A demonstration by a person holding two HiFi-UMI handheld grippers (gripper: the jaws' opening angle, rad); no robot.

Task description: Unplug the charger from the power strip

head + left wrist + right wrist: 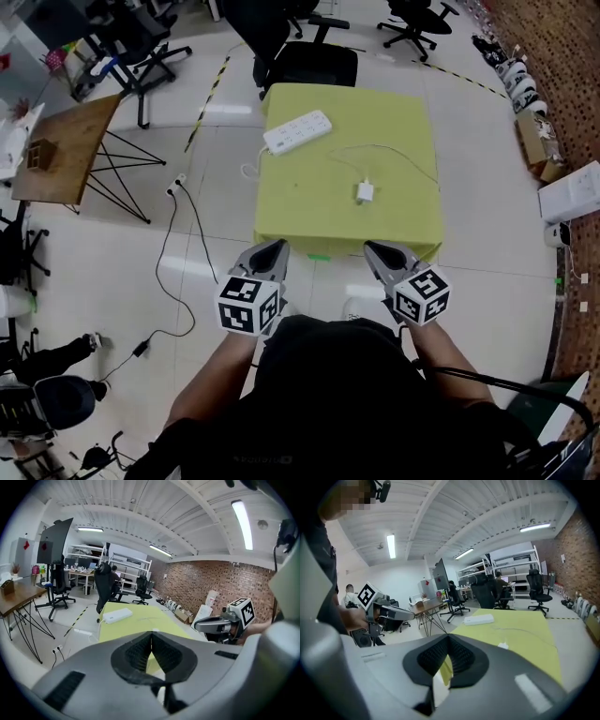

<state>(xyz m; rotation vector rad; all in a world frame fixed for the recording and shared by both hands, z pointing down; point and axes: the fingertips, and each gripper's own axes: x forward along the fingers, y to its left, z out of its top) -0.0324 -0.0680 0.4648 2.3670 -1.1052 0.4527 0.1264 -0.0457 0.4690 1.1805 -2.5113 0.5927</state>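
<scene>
A white power strip point(297, 131) lies at the far left of the yellow-green table point(309, 202); it also shows as the strip point(117, 615) and the strip point(478, 619). A small white charger point(365, 192) with a thin looping cable rests on the table's right half, apart from the strip, and is seen as the charger point(503, 645). My left gripper point(277, 246) and right gripper point(372, 247) hover just short of the table's near edge. Both are shut with nothing between the jaws, as my left gripper point(151, 641) and right gripper point(449, 646) show.
A black office chair point(300, 56) stands behind the table. A wooden side table point(61, 150) on black legs is to the left. Loose cables point(178, 253) run over the floor by the table's left side. Boxes point(572, 192) sit at the right.
</scene>
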